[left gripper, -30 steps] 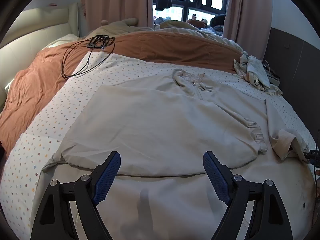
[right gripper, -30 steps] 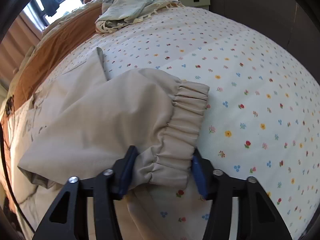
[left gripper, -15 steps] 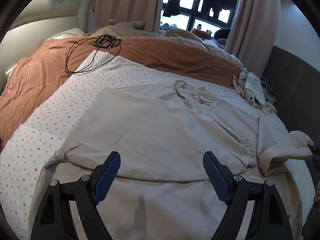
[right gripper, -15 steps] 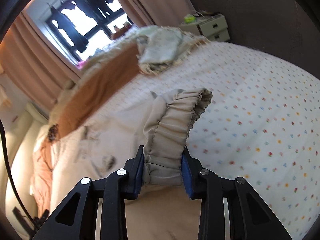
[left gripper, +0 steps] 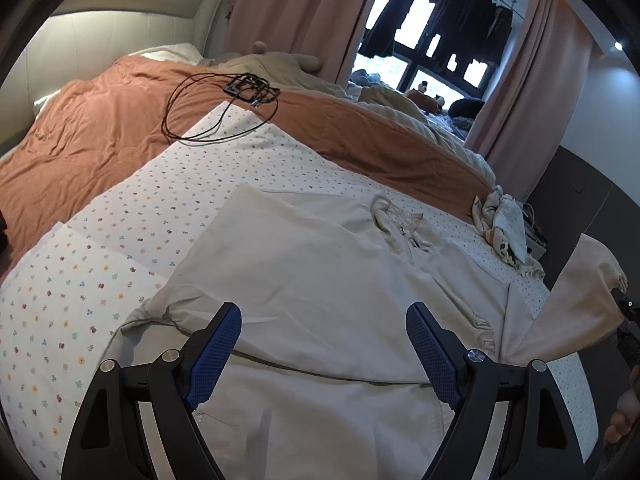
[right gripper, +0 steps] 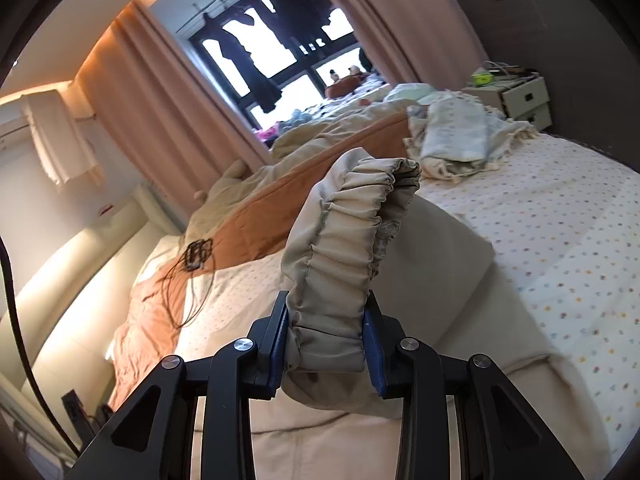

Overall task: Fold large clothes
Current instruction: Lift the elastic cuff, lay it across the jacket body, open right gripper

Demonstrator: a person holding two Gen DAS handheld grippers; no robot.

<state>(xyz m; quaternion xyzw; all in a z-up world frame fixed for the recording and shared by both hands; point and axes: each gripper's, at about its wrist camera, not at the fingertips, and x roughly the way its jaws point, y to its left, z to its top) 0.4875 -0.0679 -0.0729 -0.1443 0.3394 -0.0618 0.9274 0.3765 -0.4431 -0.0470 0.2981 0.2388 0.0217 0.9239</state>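
A large beige jacket (left gripper: 320, 280) lies spread flat on the flowered bed sheet (left gripper: 120, 240). My left gripper (left gripper: 322, 344) is open and empty, hovering above the jacket's lower hem. My right gripper (right gripper: 326, 344) is shut on the elastic sleeve cuff (right gripper: 344, 248) and holds it lifted off the bed. In the left wrist view the raised sleeve (left gripper: 576, 300) hangs at the far right, with the right gripper (left gripper: 624, 312) partly cut off by the frame edge.
An orange-brown duvet (left gripper: 100, 120) covers the far half of the bed, with a black cable coil (left gripper: 224, 104) on it. A crumpled pale cloth (left gripper: 504, 228) lies near the bed's right edge. A bedside cabinet (right gripper: 520, 96) stands by the dark wall.
My right gripper has lifted the sleeve cuff up off the sheet and tilted upward. The left gripper stays open and has risen a little over the hem.
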